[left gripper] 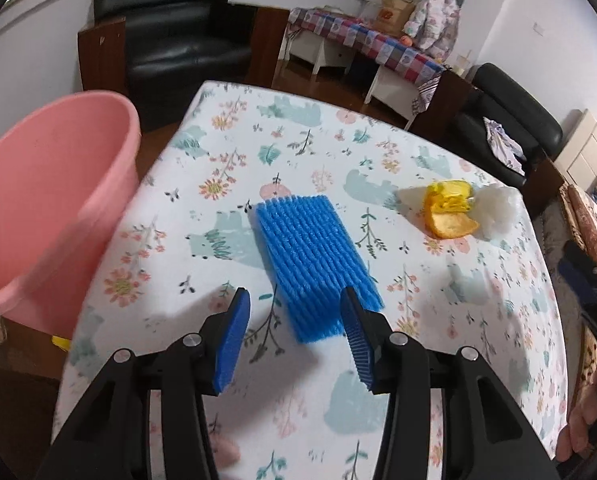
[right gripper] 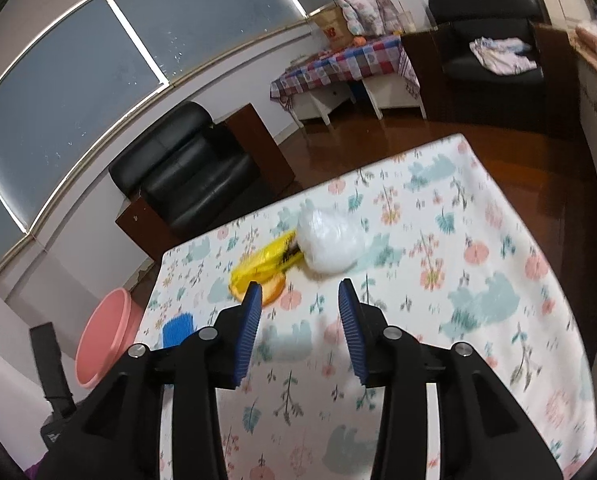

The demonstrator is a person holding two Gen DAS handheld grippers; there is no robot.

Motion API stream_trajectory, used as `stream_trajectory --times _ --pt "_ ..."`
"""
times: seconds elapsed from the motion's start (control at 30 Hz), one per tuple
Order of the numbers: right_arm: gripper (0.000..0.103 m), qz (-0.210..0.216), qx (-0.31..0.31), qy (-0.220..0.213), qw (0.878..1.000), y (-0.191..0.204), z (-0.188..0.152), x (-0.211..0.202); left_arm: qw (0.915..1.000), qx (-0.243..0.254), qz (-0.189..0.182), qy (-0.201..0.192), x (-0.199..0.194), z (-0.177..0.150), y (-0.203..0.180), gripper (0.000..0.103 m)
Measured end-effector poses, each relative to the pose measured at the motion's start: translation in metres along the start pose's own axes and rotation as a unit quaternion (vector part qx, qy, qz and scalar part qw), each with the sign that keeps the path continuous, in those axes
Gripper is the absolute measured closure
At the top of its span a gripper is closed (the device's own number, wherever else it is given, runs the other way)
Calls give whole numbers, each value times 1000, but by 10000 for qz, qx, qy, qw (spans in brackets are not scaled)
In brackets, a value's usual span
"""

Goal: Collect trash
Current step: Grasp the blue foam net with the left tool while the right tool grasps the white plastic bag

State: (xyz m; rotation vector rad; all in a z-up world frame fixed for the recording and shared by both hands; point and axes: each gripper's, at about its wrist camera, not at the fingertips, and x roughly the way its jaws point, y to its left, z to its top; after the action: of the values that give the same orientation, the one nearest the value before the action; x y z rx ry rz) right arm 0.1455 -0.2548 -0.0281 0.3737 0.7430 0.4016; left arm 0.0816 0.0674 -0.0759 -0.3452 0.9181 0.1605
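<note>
Black claw arms with blue pads are filling the foreground of both views. At far left, a pink basin is standing off the desk's left edge; its inside is not showing, so I cannot tell what it is holding. Moving right, the left claw is hovering with jaws spread over the near end of a blue foam net lying flat on the floral cloth. Further right, a yellow wrapper, an orange peel and a crumpled white bag are sitting bunched together, with the right claw gaping just short of them. Closing there is likely risking pinching the cloth, or taking only one of the three pieces.
</note>
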Motion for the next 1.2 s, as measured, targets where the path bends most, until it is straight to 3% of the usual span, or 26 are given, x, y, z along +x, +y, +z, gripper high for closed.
stream_trajectory --times 0.07,0.17,0.2,0.27,0.53,0.73,0.87,1.2 --pt "62 -43 -60 -127 9999 4 8 2 10000 45 -25 -39 3 3 -4 57" --pt "62 -94 -156 -225 9996 11 19 11 9997 193 120 -14 8 4 -10 79" --pt "62 -126 -201 -244 9994 13 21 14 9997 228 60 -2 9 4 -11 93" --pt "60 -187 -327 -204 9991 19 26 25 9995 312 65 -21 9 4 -14 97" --pt "59 -780 -641 -25 9949 22 38 67 9984 500 -109 -232 -6 2 -15 98" --pt "59 -702 -176 383 9966 -7 32 85 9974 574 -232 -363 -17 -1 -19 98" --pt "81 -592 -21 321 9977 -15 28 74 9971 589 -267 -388 -21 -3 -20 98" --pt "84 -386 100 147 9991 -12 12 29 9956 713 -352 -504 -40 -13 -27 98"
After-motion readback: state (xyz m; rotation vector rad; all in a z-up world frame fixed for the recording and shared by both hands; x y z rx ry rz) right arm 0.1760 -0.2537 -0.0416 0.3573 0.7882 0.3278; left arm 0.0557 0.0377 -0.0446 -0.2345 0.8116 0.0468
